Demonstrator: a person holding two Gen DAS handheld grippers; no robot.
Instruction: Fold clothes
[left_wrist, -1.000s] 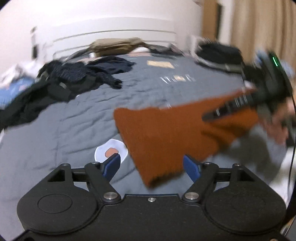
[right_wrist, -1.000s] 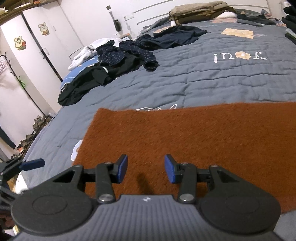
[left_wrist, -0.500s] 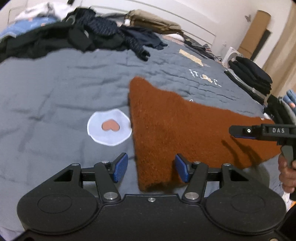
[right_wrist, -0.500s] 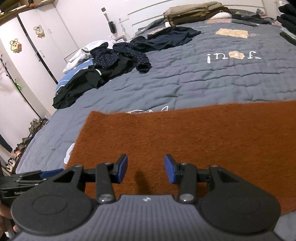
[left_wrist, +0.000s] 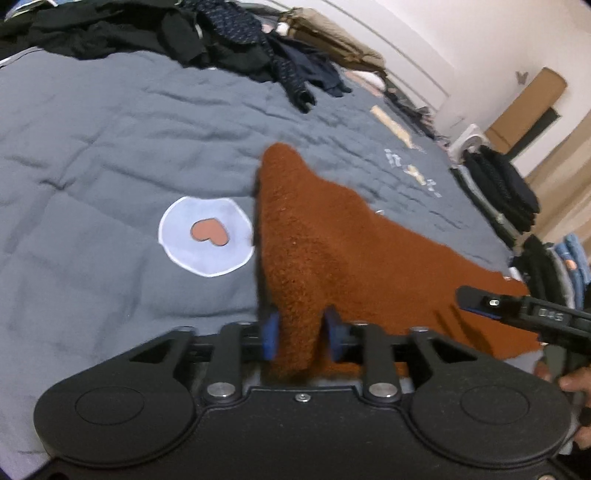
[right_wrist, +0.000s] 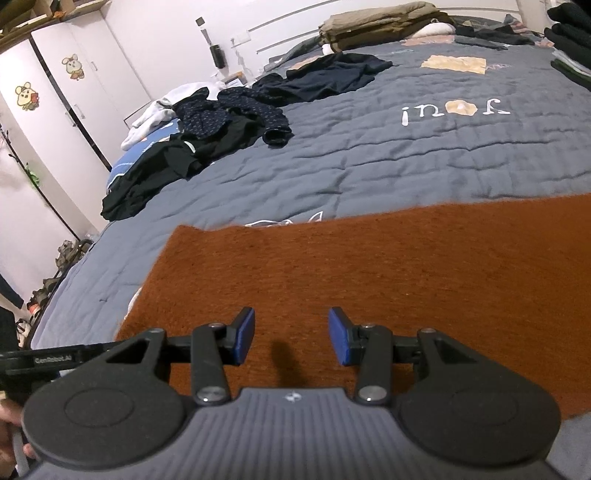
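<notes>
A rust-brown fuzzy garment (left_wrist: 332, 258) lies spread on the grey quilt (left_wrist: 92, 147); in the right wrist view it (right_wrist: 369, 273) fills the foreground. My left gripper (left_wrist: 300, 334) is shut on the garment's near left edge, which bunches up between the blue pads. My right gripper (right_wrist: 291, 336) is open and empty, hovering just over the garment's near edge. The right gripper also shows in the left wrist view (left_wrist: 517, 310), at the garment's right side.
A pile of dark clothes (right_wrist: 207, 129) lies at the bed's far left. Folded khaki items (right_wrist: 376, 26) sit by the headboard. Stacked dark folded clothes (left_wrist: 506, 188) stand at the bed's right edge. A white heart patch (left_wrist: 207, 236) marks the quilt beside the garment.
My left gripper moved forward onto the garment's near left edge and shut on it, bunching the cloth. My right gripper stayed open over the garment.
</notes>
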